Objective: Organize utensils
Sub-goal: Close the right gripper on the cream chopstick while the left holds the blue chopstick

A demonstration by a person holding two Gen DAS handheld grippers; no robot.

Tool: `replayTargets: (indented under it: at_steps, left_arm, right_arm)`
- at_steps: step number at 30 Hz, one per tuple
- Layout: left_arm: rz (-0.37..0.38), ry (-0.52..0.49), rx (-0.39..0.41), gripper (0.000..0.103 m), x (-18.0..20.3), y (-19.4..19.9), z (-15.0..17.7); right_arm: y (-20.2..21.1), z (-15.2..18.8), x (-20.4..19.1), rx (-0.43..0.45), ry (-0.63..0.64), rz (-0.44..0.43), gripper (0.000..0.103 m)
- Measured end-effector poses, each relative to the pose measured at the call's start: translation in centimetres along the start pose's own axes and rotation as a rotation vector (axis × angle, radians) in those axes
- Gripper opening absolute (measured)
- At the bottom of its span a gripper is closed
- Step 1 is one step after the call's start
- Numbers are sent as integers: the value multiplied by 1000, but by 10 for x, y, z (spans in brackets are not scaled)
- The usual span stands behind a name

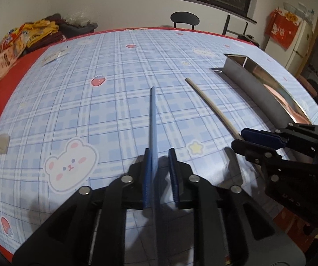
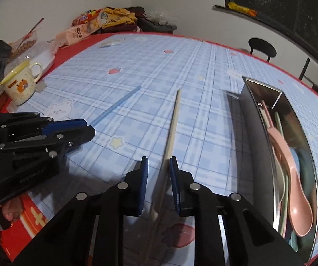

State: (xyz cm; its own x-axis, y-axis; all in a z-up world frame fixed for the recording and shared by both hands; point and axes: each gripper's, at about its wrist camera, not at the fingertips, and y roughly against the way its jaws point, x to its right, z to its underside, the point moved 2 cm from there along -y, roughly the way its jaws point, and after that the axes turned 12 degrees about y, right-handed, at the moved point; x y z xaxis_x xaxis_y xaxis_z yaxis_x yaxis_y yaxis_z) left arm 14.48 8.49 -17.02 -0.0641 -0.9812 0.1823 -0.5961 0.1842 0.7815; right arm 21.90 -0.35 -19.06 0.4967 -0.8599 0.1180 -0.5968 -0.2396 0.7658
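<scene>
A blue chopstick [image 1: 152, 115] lies on the checked tablecloth and runs back between the fingers of my left gripper [image 1: 160, 155]. It rests against the left pad, with a gap to the right pad, so the jaws are open. A beige chopstick [image 2: 174, 119] passes between the fingers of my right gripper [image 2: 157, 163]. It sits close to the right pad and stands clear of the left one, so those jaws are open too. Each wrist view shows the other gripper from the side: the right gripper [image 1: 239, 137] at the beige chopstick [image 1: 210, 102], the left gripper [image 2: 90, 126] at the blue chopstick [image 2: 119, 104].
A long steel tray [image 2: 247, 122] stands right of the beige chopstick and holds a pink spoon [image 2: 289, 166] and other utensils. A cream mug [image 2: 21, 84] and snack bags [image 2: 101, 20] crowd the left side. A black chair [image 2: 262, 46] stands beyond the far edge. The near table edge runs under both grippers.
</scene>
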Motion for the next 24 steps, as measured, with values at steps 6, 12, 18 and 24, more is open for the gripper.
replayTargets:
  at_steps: [6, 12, 18, 24]
  left_arm:
    - [22, 6, -2, 23, -2, 0, -1]
    - [58, 35, -6, 23, -7, 0, -1]
    - [69, 44, -7, 23, -9, 1, -1]
    - [65, 40, -7, 24, -10, 1, -1]
  right_arm:
    - [-1, 0, -3, 3, 15, 9, 13]
    - [1, 1, -7, 7, 35, 5, 9]
    - [3, 2, -14, 12, 76, 29, 7]
    - [13, 3, -12, 56, 62, 31, 7]
